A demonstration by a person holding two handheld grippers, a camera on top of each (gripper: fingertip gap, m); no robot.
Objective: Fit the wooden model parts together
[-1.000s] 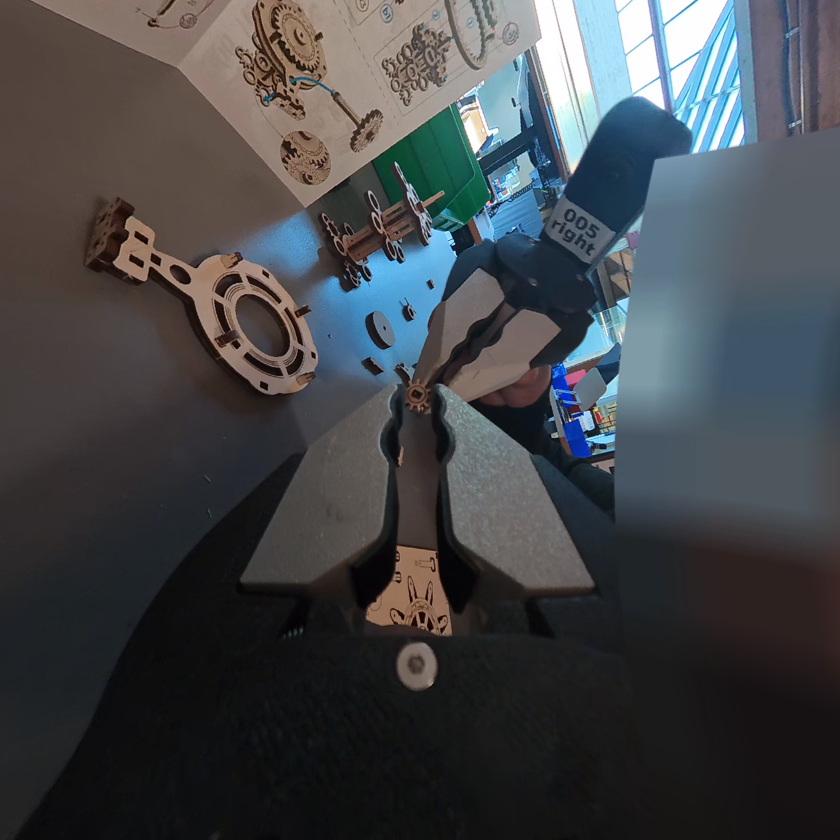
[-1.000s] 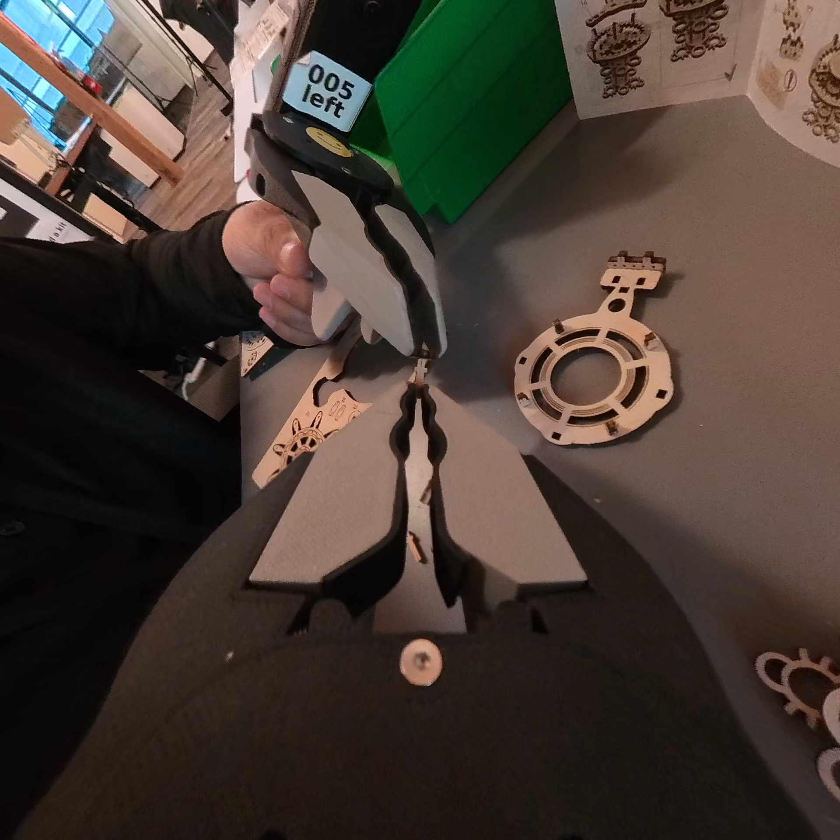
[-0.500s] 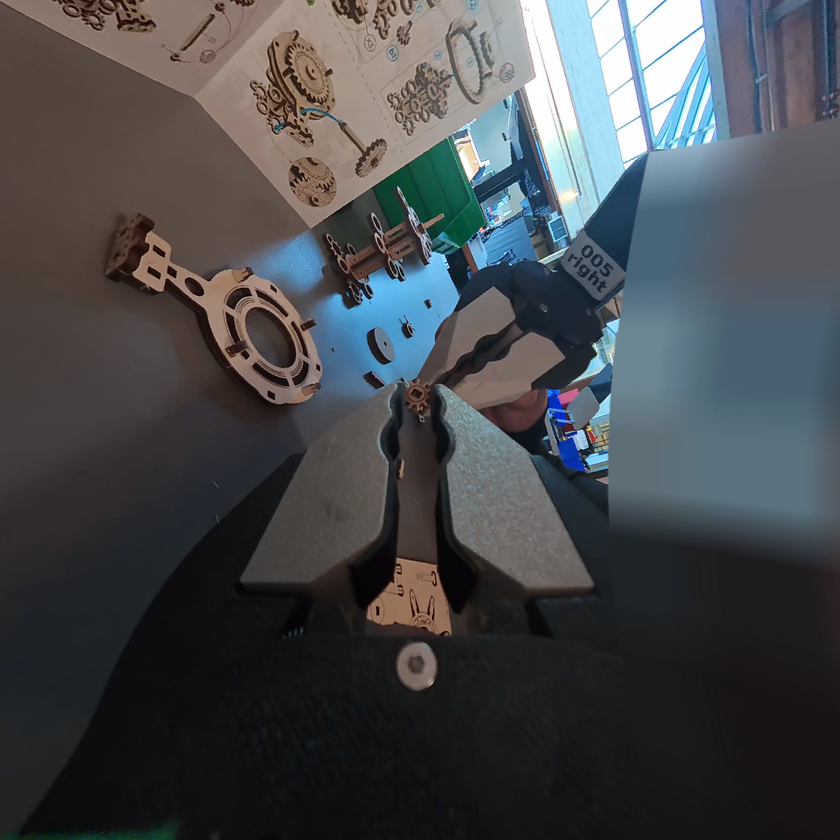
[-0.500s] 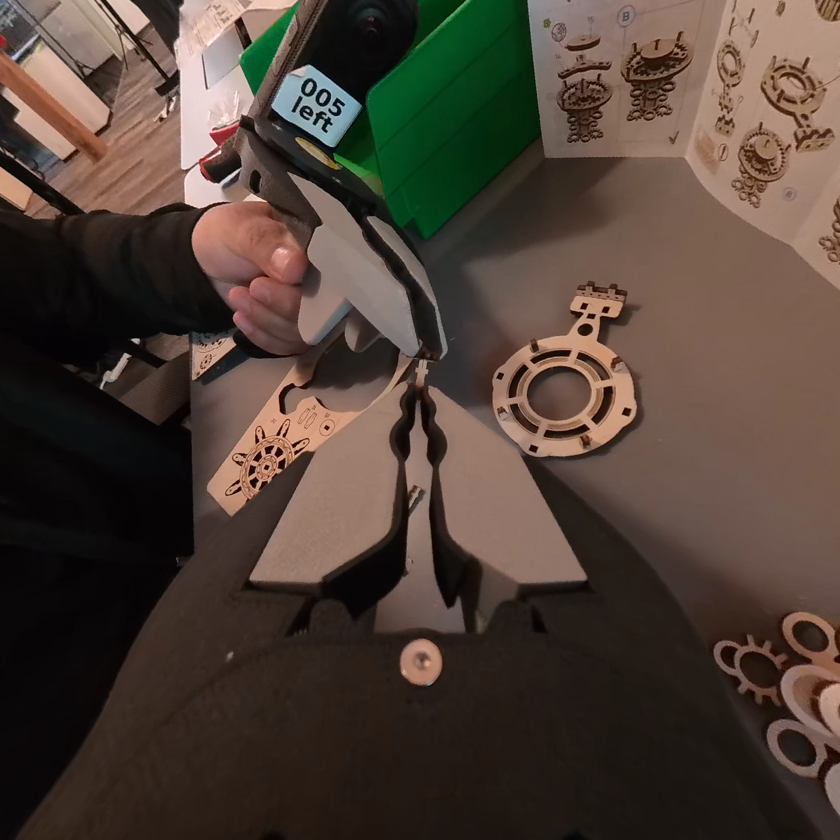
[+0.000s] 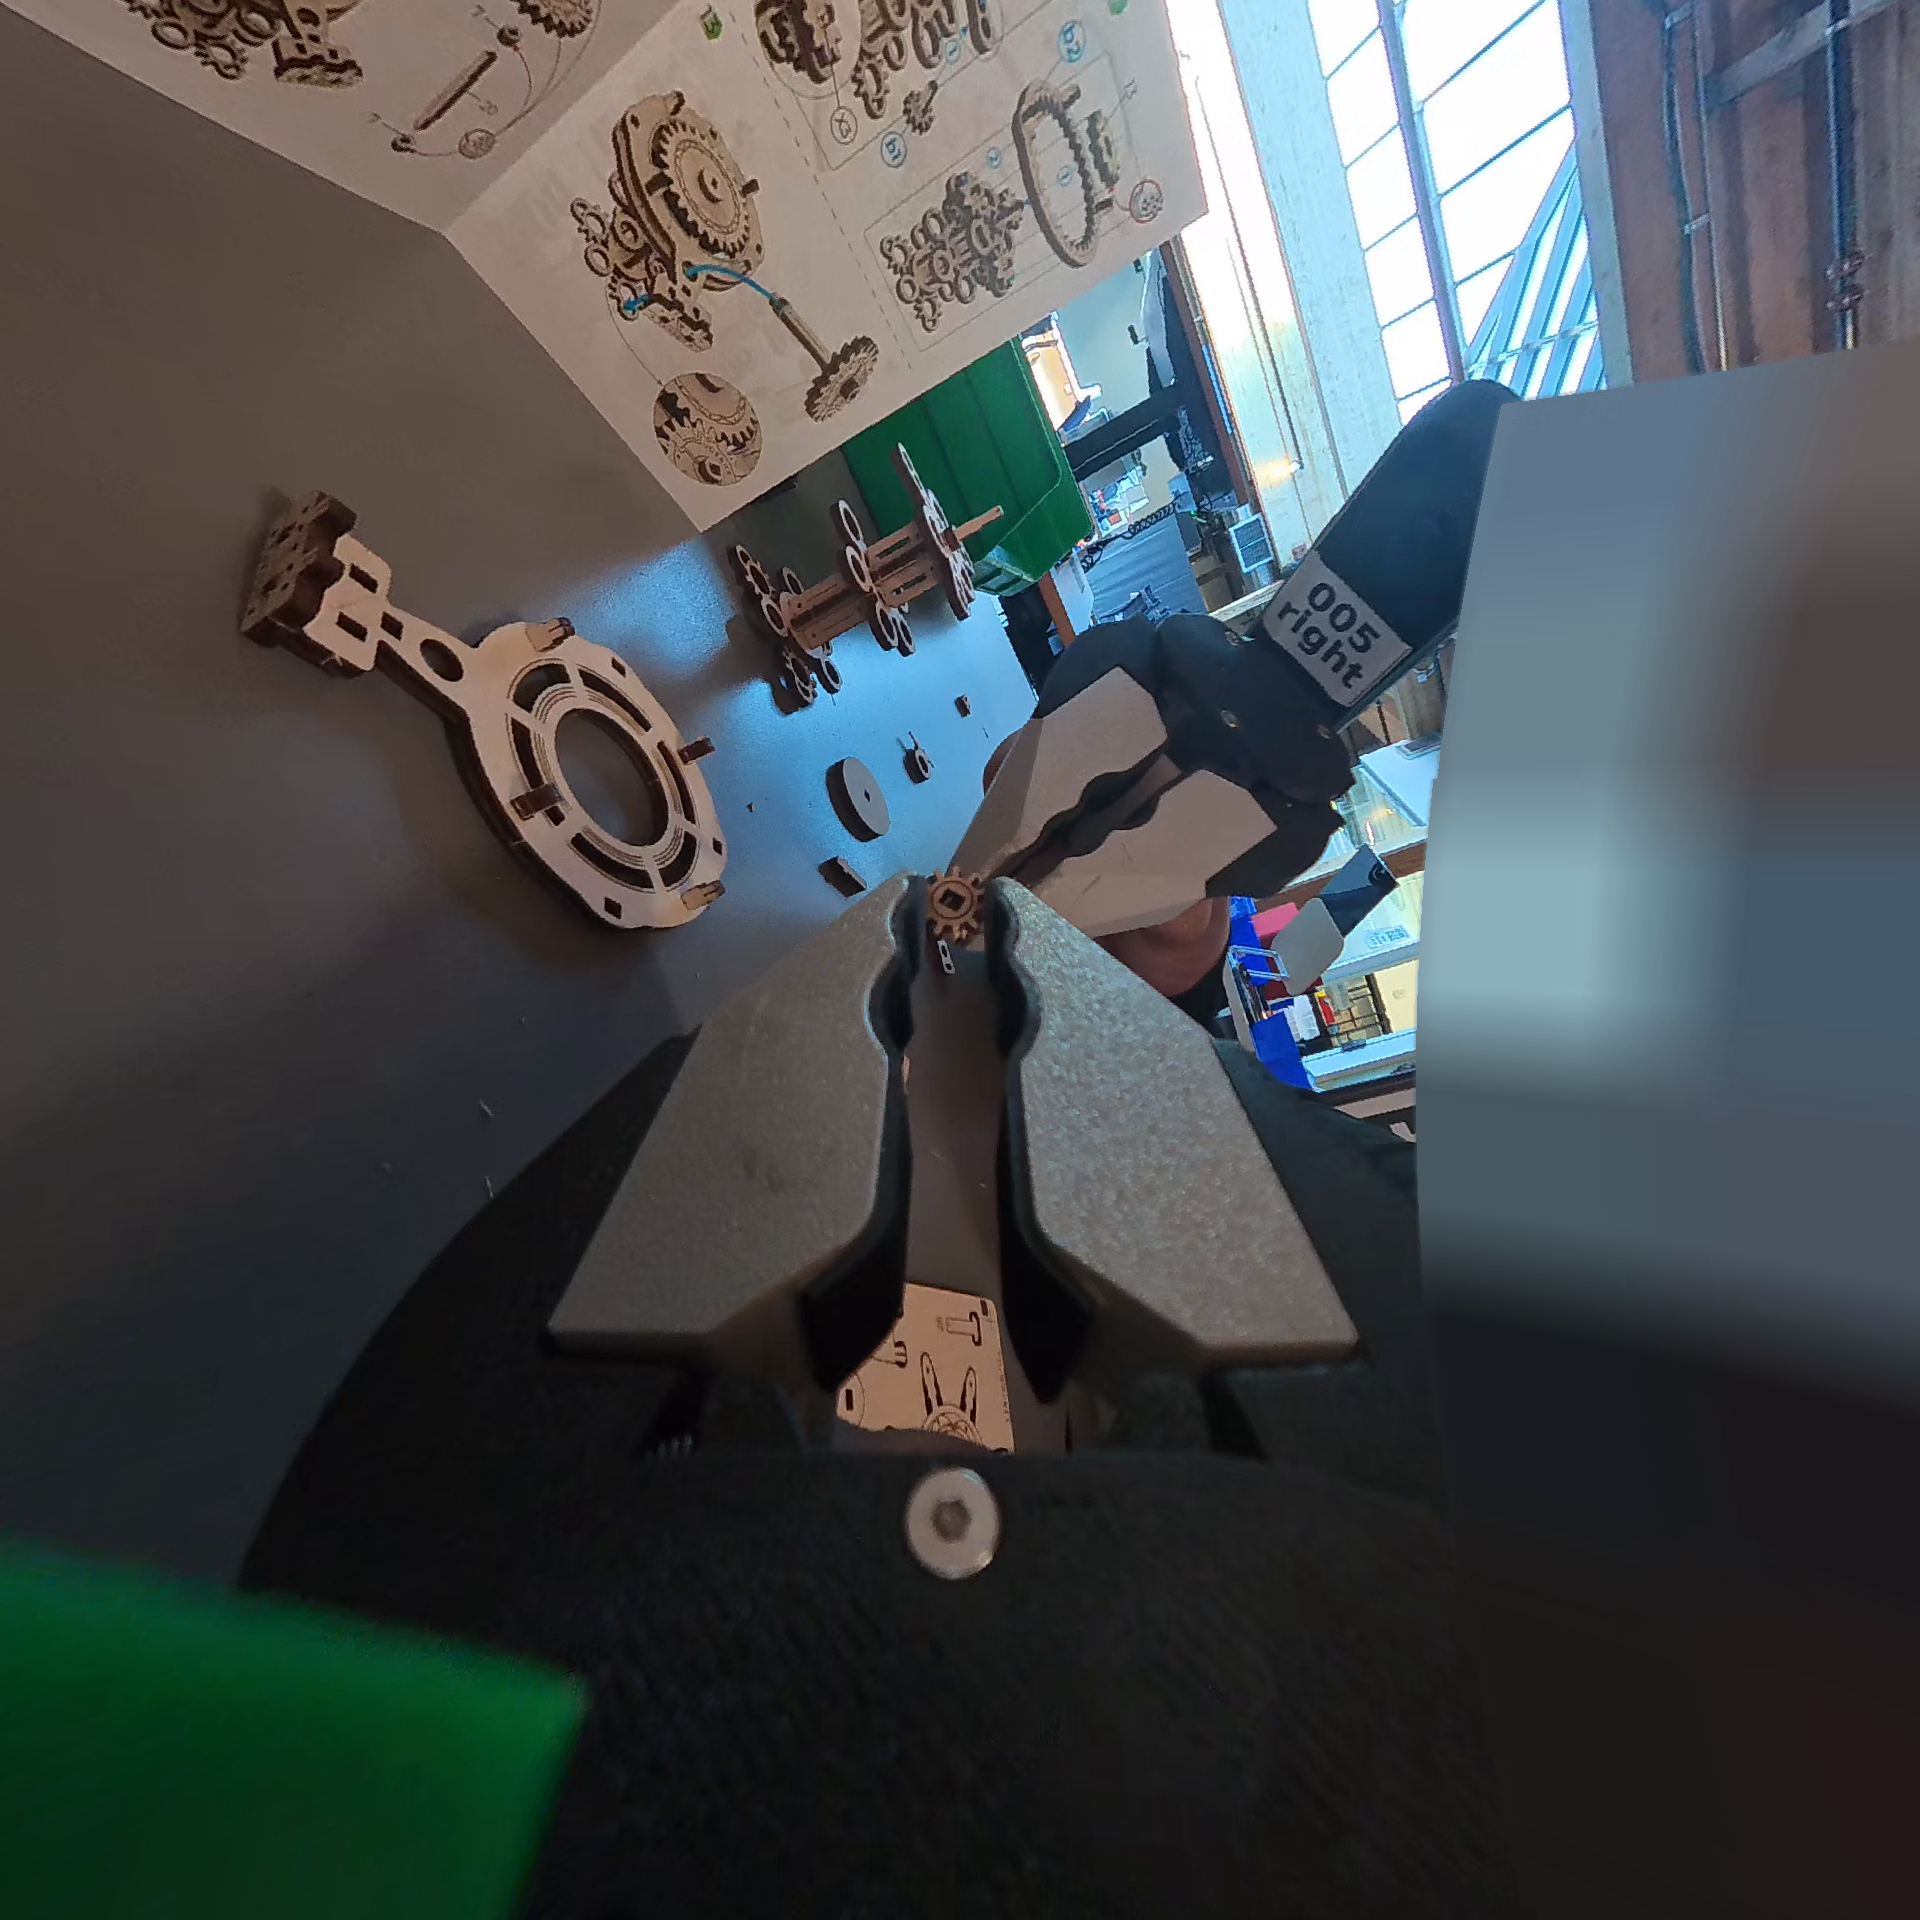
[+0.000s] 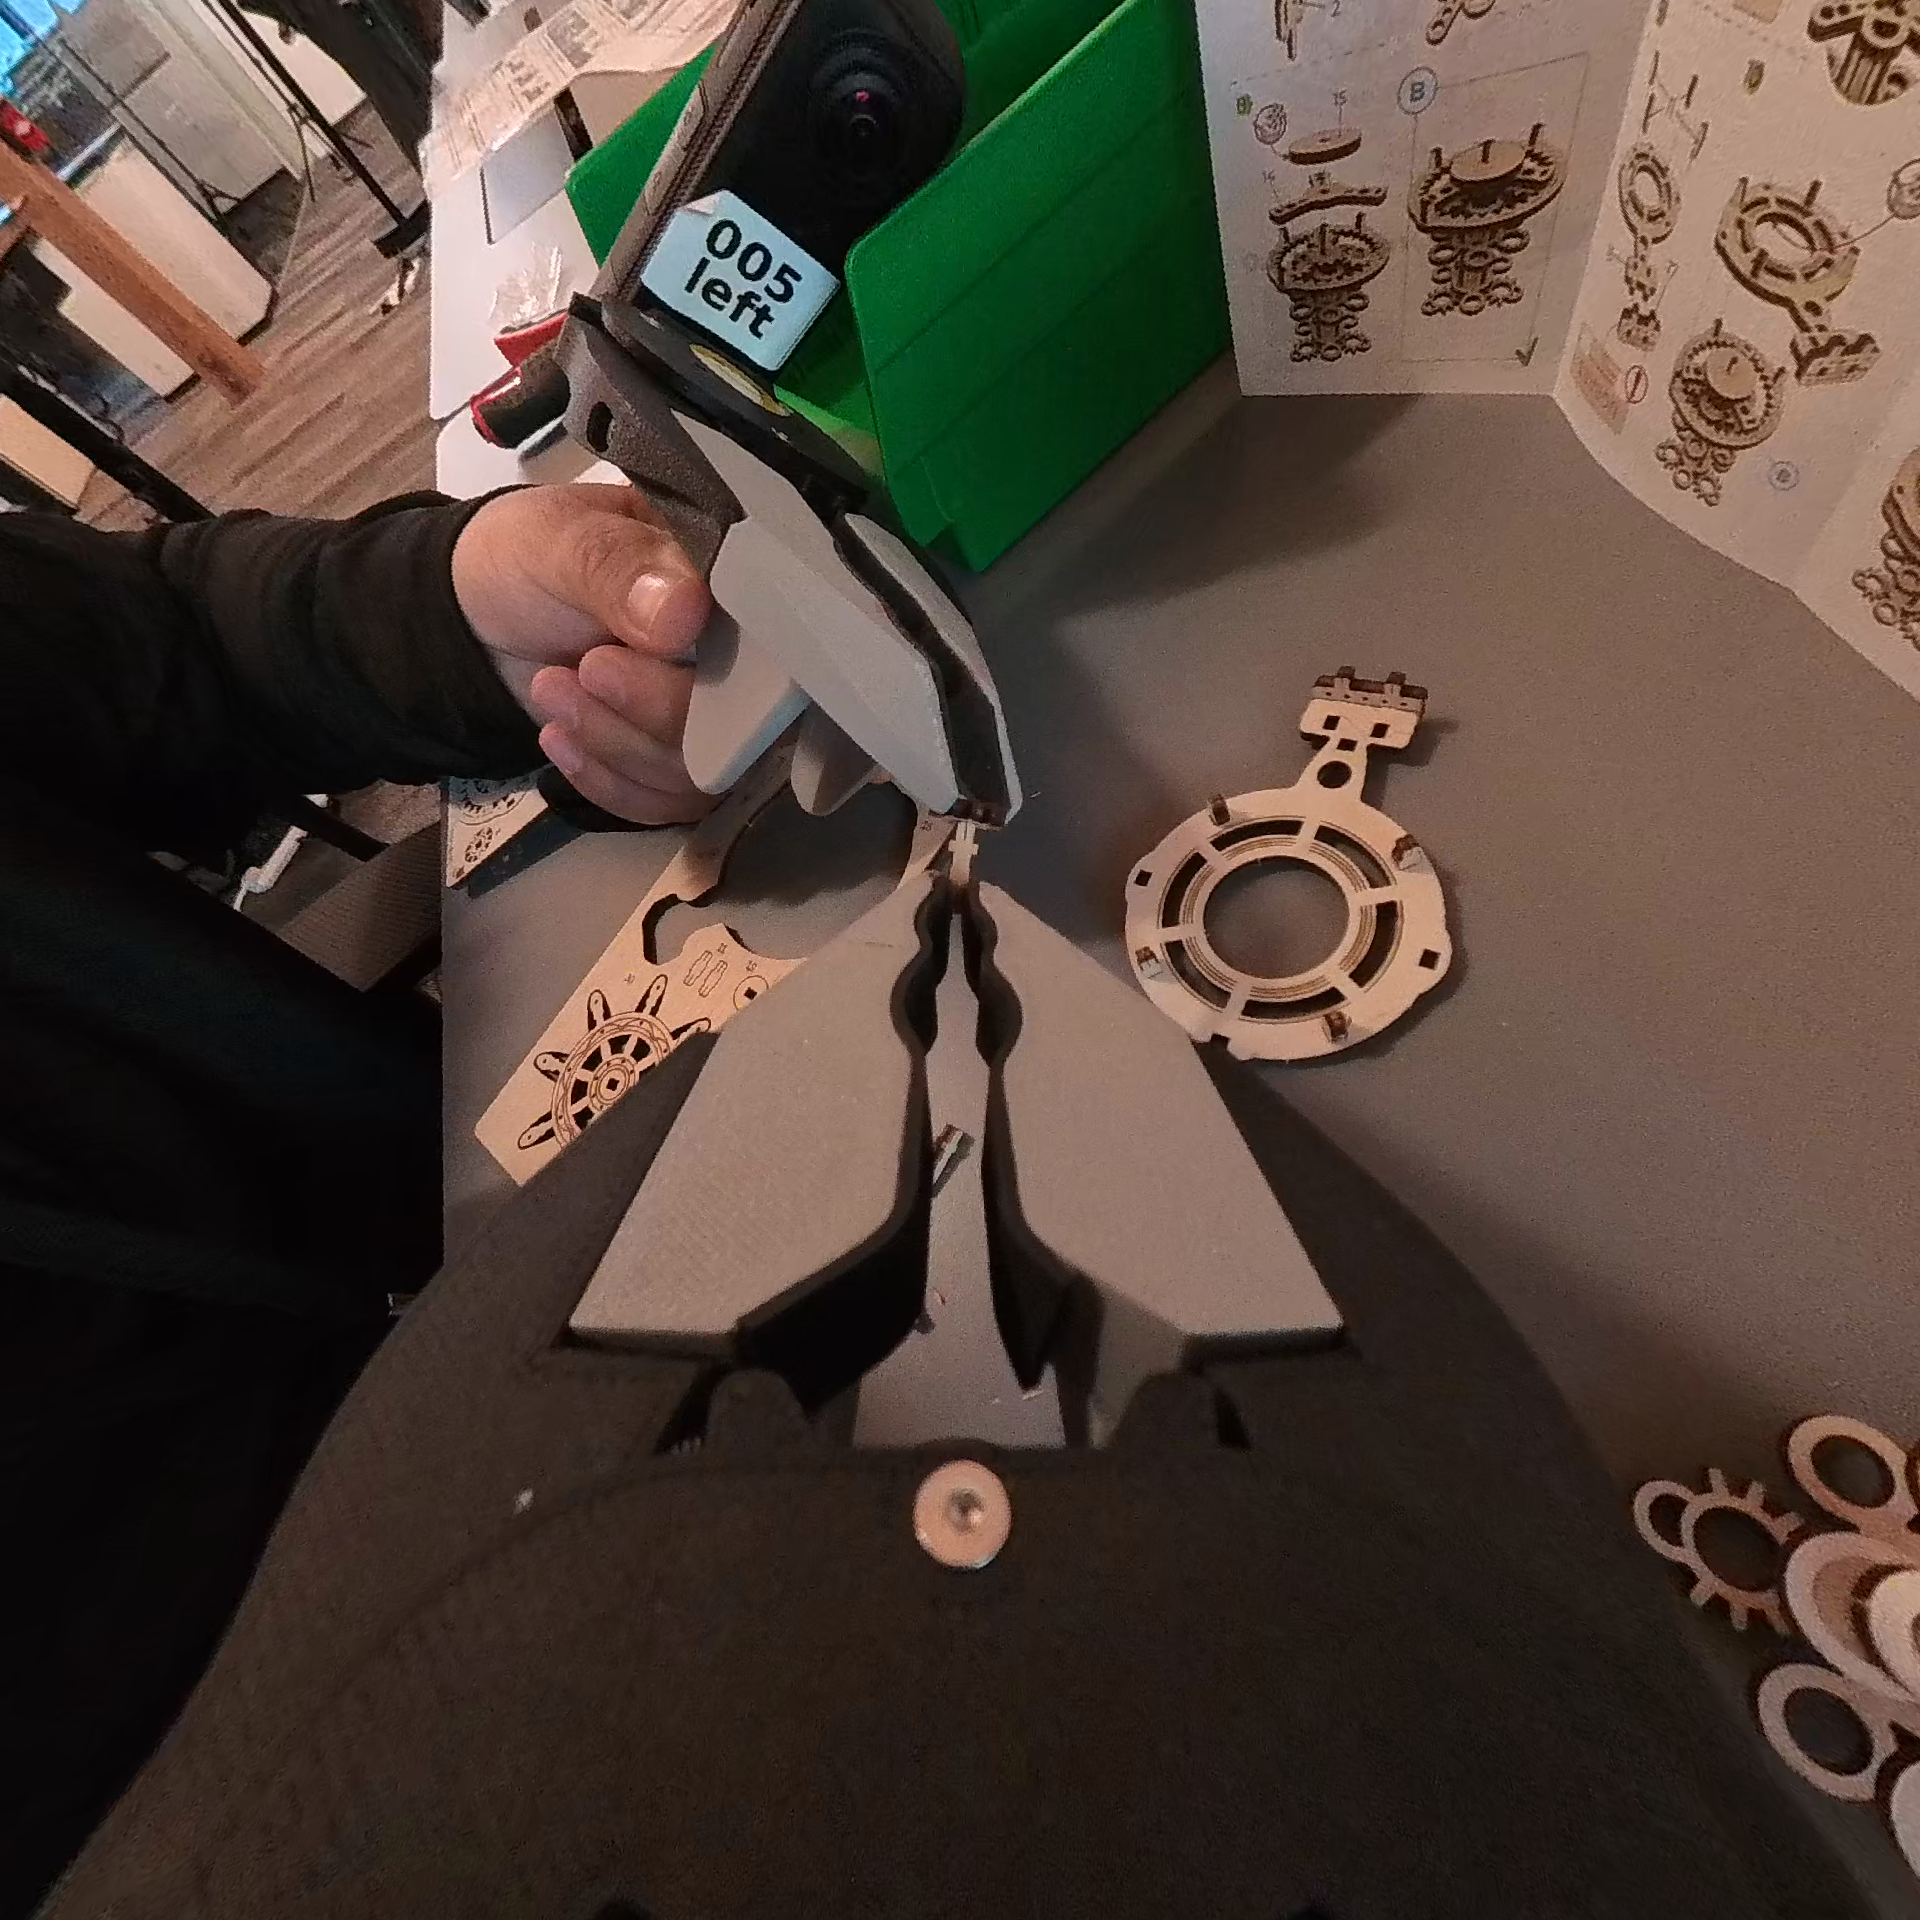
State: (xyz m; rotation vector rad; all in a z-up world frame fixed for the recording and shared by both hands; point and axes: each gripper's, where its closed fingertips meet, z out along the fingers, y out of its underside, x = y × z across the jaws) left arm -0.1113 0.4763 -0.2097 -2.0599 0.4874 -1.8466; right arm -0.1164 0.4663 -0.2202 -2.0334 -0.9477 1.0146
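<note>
My left gripper [image 5: 953,902] is shut on a small wooden gear [image 5: 954,908] with a square hole. My right gripper [image 6: 954,878] is shut on a thin wooden pin [image 6: 962,844], whose tip meets the gear at the left gripper's tips [image 6: 987,808]. In the left wrist view the right gripper [image 5: 982,871] comes in from the right, tip to tip with mine. Both are held above the grey table [image 6: 1558,727]. A ring-shaped wooden frame with a handle [image 6: 1288,935] lies flat on the table; it also shows in the left wrist view [image 5: 582,769].
A gear-and-axle assembly [image 5: 873,592] stands further off, with a wooden disc [image 5: 860,796] and small bits nearby. A cut-out wooden sheet [image 6: 644,1039] lies under the grippers. Green bins [image 6: 1018,281] and folded instruction sheets [image 6: 1662,208] stand at the back. Loose rings [image 6: 1818,1621] lie at right. The grippers are tip to tip, or close to it.
Both grippers have stayed tip to tip while the pair swung a little; the views shifted, showing more of the table and instruction sheet. The grips are unchanged.
</note>
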